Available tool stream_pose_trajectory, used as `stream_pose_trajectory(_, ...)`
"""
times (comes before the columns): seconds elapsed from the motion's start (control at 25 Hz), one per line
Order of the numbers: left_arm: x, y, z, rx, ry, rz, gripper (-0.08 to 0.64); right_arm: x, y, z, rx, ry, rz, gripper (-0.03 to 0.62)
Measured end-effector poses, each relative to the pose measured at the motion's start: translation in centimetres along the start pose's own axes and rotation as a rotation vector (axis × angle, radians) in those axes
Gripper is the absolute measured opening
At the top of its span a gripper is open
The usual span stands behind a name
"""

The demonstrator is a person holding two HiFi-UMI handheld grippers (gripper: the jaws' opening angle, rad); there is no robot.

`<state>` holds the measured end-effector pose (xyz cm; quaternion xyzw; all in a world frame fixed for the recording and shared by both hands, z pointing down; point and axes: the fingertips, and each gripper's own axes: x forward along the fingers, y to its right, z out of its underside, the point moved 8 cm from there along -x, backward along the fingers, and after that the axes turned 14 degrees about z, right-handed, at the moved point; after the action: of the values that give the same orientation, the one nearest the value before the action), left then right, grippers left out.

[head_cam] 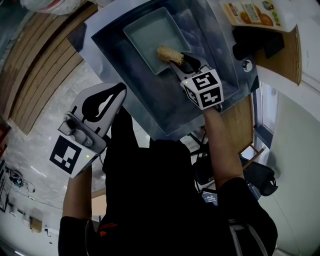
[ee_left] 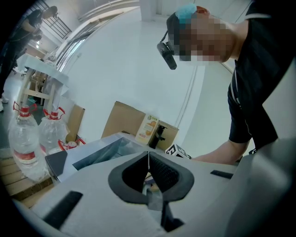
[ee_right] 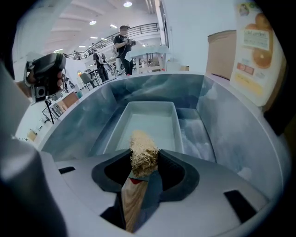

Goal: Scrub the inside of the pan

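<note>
Bright open hall, with a steel sink [head_cam: 170,112] set into a pale counter. Lying flat in the sink's far half, a pale rectangular pan [head_cam: 147,35]. Over the sink's middle, the right gripper [head_cam: 186,62], jaws pinching the wooden handle of a brush [head_cam: 170,54], straw-coloured bristles at the pan's near corner; touching it or just above, cannot tell. Outside the sink, off its left side, the left gripper [head_cam: 120,90], jaws pressed together on nothing. Beyond the sink's far right corner, 1 juice carton [head_cam: 252,12].

Best approach, as judged:
- Press the bristles onto the pan floor.
- Work short overlapping strokes towards the sink's far wall, then along the pan's walls and corners.
- Keep the pinch firm to stop the brush twisting.
- Consider bracing the pan's rim with the left gripper against sliding in the sink.
</note>
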<state>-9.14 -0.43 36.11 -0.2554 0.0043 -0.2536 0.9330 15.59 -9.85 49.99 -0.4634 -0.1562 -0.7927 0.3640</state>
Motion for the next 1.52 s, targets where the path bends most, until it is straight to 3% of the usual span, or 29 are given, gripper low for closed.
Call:
stream_pose_trajectory(0.4, 0.8, -1.1, -0.6, -0.003, -0.01, 0.02, 0.025, 0.3, 2.8, 0.1, 0.021, -0.022, 0.082, 0.173)
stream_pose_trajectory(0.72, 0.4, -1.4, -0.8, -0.002, -0.02, 0.023, 0.025, 0.5, 3.2, 0.1, 0.046, -0.021, 0.101, 0.173)
stream_pose_trajectory(1.04, -0.4, -0.3, -2.4, 0.036, -0.014, 0.027, 0.025, -2.2, 2.1, -2.1, 0.093, 0.084, 0.076, 0.172)
stream_pose_trajectory(1.52, -1.9, 3.8, -6.7, 0.124, 0.009, 0.043, 0.025, -11.1, -0.9, -6.6, 0.065, 0.239, 0.046, 0.172)
